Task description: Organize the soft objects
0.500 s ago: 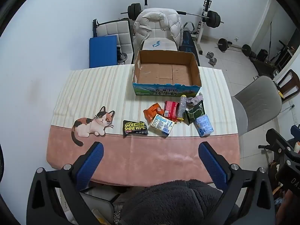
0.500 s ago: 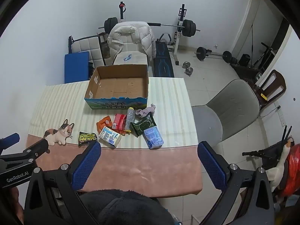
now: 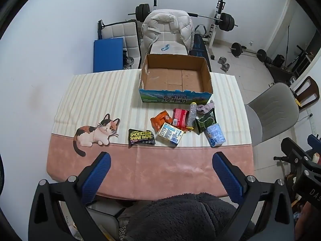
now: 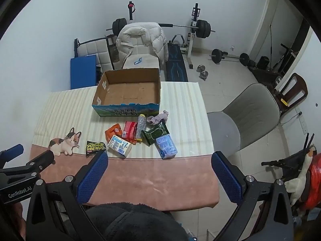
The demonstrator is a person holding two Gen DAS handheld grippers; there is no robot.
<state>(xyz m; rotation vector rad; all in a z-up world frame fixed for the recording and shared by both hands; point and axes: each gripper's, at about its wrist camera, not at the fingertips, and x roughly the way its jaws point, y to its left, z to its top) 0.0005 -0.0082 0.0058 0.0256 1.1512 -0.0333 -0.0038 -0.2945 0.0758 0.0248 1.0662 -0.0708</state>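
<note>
A cluster of soft packets (image 3: 186,126) lies on the table (image 3: 152,168) just at 6 o'clock of the cardboard box (image 3: 175,78), a crumpled cloth (image 3: 205,107), perhaps a sock, at its 1 o'clock edge, while the left gripper (image 3: 160,161) and right gripper (image 4: 159,160) hover spread wide, holding nothing.

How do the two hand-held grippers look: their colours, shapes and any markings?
Each gripper, left gripper and right gripper, has a black angular frame with silver bolts and two blue, ridged finger pads. White "GenRobot.AI" lettering marks the left one's side in the right wrist view. No cables show.
</note>
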